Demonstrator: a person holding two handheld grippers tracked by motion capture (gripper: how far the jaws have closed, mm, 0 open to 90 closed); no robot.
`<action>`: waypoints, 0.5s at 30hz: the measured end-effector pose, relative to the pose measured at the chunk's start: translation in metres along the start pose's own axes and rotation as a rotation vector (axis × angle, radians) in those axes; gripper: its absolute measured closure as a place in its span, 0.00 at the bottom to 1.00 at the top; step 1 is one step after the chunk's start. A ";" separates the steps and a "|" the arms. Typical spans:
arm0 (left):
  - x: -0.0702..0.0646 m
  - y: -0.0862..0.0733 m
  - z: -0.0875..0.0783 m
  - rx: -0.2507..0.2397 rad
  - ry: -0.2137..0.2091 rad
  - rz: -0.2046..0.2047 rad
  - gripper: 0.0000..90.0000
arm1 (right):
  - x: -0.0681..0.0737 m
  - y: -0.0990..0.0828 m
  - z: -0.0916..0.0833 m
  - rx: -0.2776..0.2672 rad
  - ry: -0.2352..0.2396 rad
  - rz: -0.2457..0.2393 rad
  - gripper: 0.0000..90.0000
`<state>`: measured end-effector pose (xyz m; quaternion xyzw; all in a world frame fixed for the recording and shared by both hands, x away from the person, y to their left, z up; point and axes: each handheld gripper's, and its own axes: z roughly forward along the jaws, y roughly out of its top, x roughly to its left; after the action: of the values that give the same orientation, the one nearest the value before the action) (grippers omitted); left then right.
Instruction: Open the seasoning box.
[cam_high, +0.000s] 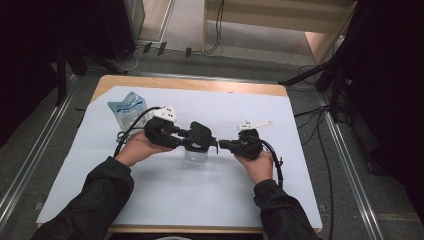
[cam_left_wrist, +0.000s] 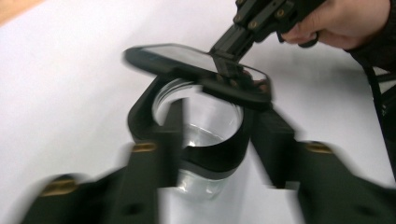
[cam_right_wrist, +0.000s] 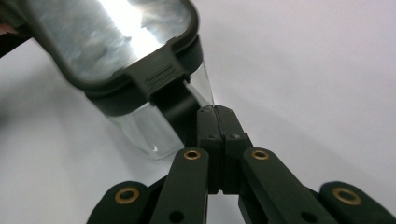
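A clear container (cam_high: 195, 156) with a dark clip-on lid (cam_high: 201, 133) stands in the middle of the white-covered table (cam_high: 165, 200). My left gripper (cam_high: 199, 144) reaches it from the left. In the left gripper view its jaws sit against both sides of the clear container (cam_left_wrist: 205, 121), and one of the lid's side flaps (cam_left_wrist: 215, 156) hangs down. The lid (cam_left_wrist: 187, 58) is tilted, and my right gripper (cam_left_wrist: 225, 59) touches its near edge. In the right gripper view that gripper (cam_right_wrist: 215, 111) has its jaws pressed together, tips against a lid flap (cam_right_wrist: 161, 77).
A crumpled bluish-white plastic packet (cam_high: 125, 107) lies at the table's back left. Cables trail from both grippers. The floor around the table has dark stands and cords (cam_high: 320, 75).
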<state>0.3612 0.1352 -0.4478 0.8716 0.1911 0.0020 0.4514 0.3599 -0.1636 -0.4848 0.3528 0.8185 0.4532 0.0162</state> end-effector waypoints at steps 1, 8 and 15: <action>0.000 0.000 0.001 0.008 -0.010 0.002 0.81 | 0.000 0.000 0.000 0.002 0.002 0.000 1.00; -0.006 0.006 0.003 0.016 -0.019 0.002 0.97 | 0.005 -0.001 0.002 0.010 0.008 0.005 1.00; -0.009 0.015 0.003 0.040 -0.062 -0.054 1.00 | 0.004 -0.004 0.001 0.008 0.016 0.021 1.00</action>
<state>0.3585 0.1222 -0.4365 0.8746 0.2006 -0.0410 0.4395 0.3548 -0.1616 -0.4867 0.3578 0.8168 0.4526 0.0035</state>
